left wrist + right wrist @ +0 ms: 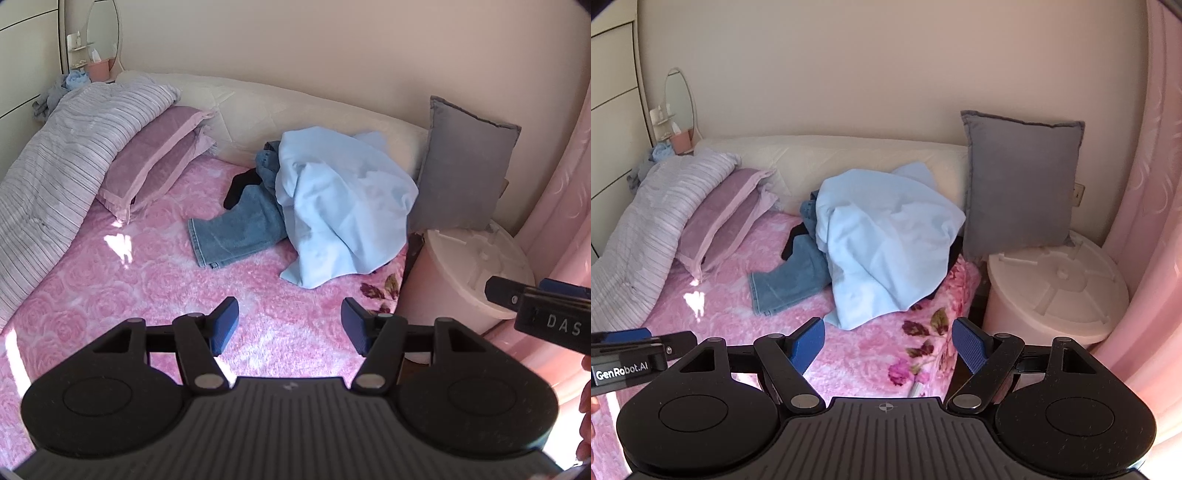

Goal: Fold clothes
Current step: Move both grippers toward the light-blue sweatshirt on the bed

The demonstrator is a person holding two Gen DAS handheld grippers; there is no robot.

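A crumpled light blue garment (340, 206) lies in a heap on the pink rose-patterned bed (147, 280), partly covering blue jeans (240, 229) and a black piece of clothing (240, 188). The same heap shows in the right wrist view: light blue garment (882, 243), jeans (790, 284). My left gripper (290, 326) is open and empty, above the bed, short of the heap. My right gripper (888, 345) is open and empty, above the bed's near right part. Each gripper's side shows at the edge of the other's view.
Pink pillows (155, 158) and a striped quilt (62, 155) lie on the bed's left side. A grey cushion (1019, 181) leans on the wall above a pink bin with a white lid (1056, 288). A pink curtain (1152, 221) hangs at the right. A white headboard cushion (288, 110) runs behind.
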